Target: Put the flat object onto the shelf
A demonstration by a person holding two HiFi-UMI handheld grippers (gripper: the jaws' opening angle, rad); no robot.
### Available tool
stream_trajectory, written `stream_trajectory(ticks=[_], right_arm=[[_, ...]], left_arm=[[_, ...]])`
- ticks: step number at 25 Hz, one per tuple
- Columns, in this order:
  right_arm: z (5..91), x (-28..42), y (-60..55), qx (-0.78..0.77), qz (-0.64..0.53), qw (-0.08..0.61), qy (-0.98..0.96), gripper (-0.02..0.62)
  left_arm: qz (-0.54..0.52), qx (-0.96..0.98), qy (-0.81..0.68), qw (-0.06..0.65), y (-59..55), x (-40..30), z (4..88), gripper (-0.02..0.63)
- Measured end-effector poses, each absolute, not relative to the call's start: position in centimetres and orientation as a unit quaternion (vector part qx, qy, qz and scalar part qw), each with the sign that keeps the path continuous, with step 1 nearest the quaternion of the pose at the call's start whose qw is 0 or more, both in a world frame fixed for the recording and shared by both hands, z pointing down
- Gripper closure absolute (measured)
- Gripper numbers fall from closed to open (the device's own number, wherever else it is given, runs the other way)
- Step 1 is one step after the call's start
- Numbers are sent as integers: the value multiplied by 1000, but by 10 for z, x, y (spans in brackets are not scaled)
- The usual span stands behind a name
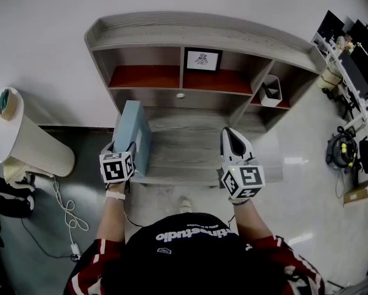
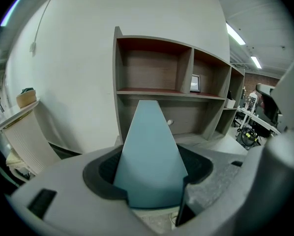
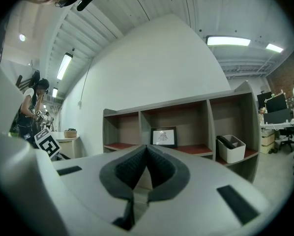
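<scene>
The left gripper (image 1: 125, 146) is clamped on a flat light-blue panel (image 1: 135, 131), which juts forward from its jaws over the left end of the wooden shelf (image 1: 172, 26). To its right, the right gripper (image 1: 232, 135) hovers empty with jaws pressed together, pointing at the shelf. A framed picture (image 1: 202, 60) stands in the compartment ahead, between the two grippers.

Looks like a lab-type office, probably: desks (image 1: 335, 59) crowded with monitors (image 1: 358, 37) on the far right, a cable (image 1: 66, 211) trailing over the grey floor (image 1: 295, 183), strip lights (image 3: 228, 41) under a ribbed industrial ceiling (image 3: 152, 4).
</scene>
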State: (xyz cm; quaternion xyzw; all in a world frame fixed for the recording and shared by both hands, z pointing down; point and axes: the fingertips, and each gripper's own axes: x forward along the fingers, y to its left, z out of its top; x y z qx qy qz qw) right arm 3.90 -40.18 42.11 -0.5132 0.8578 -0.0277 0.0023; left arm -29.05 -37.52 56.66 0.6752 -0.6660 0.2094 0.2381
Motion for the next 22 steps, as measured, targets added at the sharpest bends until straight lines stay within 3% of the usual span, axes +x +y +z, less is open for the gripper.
stream_trajectory(ticks=[22], right_arm=[[431, 37, -446, -501, -37, 3, 865, 592]], left_arm=[[214, 663, -678, 234, -439, -279, 567, 322]])
